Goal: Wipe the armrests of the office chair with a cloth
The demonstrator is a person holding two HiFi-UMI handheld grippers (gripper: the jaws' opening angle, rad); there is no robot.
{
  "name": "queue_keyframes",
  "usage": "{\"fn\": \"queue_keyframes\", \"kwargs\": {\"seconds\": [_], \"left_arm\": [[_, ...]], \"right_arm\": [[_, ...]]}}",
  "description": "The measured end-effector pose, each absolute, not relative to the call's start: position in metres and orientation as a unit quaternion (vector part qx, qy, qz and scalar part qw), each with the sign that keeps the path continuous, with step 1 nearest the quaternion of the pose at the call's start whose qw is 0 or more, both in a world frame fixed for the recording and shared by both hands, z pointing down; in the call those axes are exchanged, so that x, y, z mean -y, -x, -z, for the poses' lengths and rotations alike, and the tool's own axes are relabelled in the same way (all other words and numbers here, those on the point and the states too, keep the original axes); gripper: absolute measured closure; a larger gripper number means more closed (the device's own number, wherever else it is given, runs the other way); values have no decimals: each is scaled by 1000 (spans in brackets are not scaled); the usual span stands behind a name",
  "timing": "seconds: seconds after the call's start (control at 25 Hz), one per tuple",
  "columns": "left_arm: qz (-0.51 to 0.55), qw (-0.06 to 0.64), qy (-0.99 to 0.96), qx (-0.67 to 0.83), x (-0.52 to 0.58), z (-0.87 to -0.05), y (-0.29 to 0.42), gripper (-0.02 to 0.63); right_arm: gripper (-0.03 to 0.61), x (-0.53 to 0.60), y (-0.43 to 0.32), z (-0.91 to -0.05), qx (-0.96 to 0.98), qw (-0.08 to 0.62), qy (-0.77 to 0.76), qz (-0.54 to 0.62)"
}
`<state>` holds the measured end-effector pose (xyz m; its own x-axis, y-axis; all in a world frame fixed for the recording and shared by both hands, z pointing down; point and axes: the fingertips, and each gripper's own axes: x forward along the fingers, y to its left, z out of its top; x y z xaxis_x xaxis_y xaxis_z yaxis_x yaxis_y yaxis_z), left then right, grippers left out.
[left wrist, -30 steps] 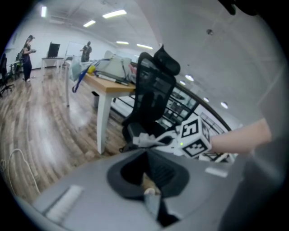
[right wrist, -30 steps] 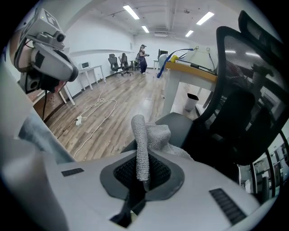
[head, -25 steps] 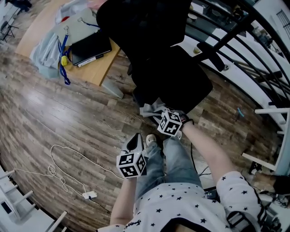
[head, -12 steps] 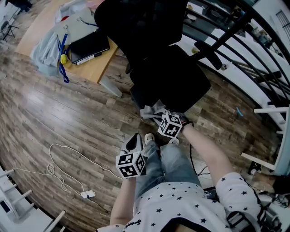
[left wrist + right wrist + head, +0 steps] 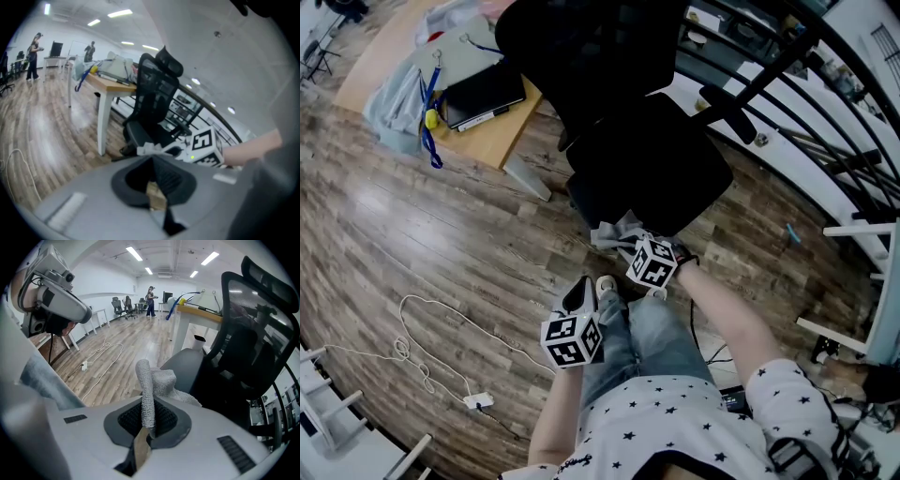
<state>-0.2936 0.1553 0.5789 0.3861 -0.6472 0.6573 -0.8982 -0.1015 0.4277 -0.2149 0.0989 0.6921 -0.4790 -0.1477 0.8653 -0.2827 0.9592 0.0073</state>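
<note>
since a sec ago: right gripper [image 5: 146, 422] backed off a hair from the office chair [image 5: 649, 161] seat front | clamped on the cloth [image 5: 155, 379], not yet at the armrest [image 5: 727, 104] | left gripper [image 5: 153, 180] pinched together, empty, short of the chair, keeping clear I guess

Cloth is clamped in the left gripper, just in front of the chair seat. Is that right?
No: the cloth is clamped in the right gripper, as the right gripper view shows, just in front of the chair seat. The left gripper is shut on nothing.
</note>
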Motion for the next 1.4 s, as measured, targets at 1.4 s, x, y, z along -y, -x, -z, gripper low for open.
{"fn": "queue_keyframes", "kwargs": {"seconds": [1.4], "left_arm": [[-151,367,-773,495,-98,-546,297,606]], "right_arm": [[554,-86,193,-623,853,444,-257,-96]]}}
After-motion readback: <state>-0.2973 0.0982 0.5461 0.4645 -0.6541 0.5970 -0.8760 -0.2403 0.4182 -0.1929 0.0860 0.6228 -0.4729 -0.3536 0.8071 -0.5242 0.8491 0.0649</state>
